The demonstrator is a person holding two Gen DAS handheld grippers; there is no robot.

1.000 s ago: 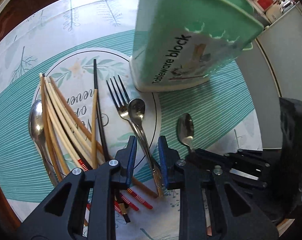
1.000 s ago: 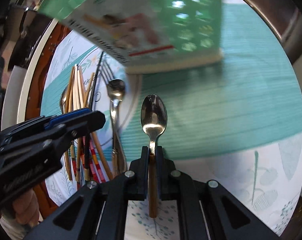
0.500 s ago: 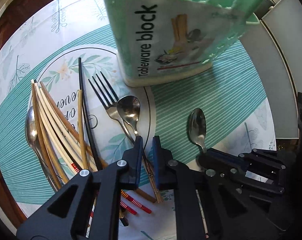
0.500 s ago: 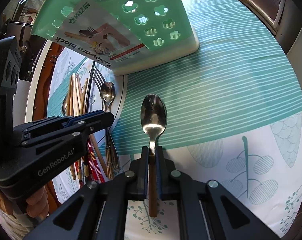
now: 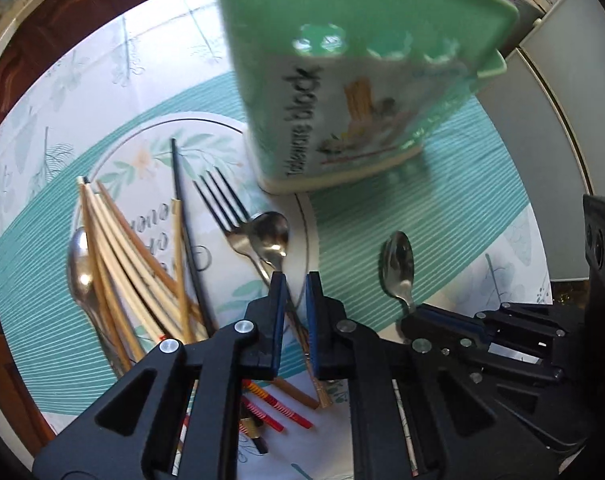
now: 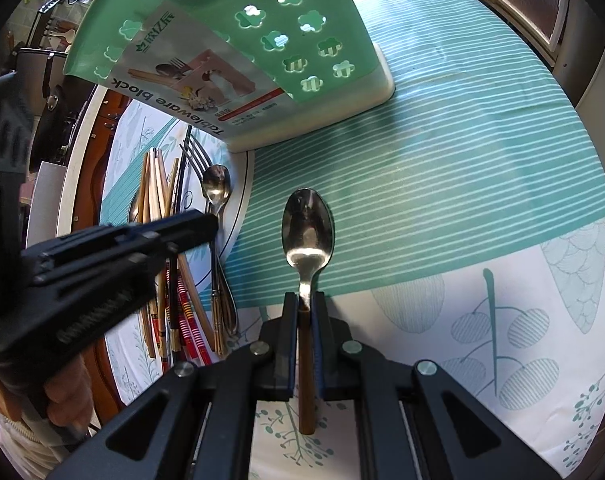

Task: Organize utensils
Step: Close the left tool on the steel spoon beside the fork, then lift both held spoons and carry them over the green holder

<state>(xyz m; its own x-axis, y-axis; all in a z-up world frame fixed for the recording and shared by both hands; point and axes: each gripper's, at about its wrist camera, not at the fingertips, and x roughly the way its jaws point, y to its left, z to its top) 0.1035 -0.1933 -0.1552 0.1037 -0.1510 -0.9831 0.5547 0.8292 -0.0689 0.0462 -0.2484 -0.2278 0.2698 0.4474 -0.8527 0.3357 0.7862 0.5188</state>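
While your right gripper (image 6: pixel 302 340) is clamping the brown handle of a spoon (image 6: pixel 308 226) and holding it above the striped tablecloth (image 6: pixel 442 200), your left gripper (image 5: pixel 294 320) is narrowing over the pile of loose cutlery on the plate (image 5: pixel 306 248). Its jaws are standing close together around the thin stems of a second spoon (image 5: pixel 271 232) and the fork (image 5: pixel 222 204) lying against it, though you cannot tell from either view whether the pads are actually pressing metal. That is the main risk: the two stems are crossing right where you are closing, so you may be catching both, or pinching only one edge and letting it twist out. The chopsticks (image 5: pixel 114 240) are lying just beside them and could be dragged along. The green holder (image 6: pixel 238 60) is sitting near, just past the plate, and looks light, so a spoon bowl bumping its wall instead of going in over the top may be tipping or pushing it.
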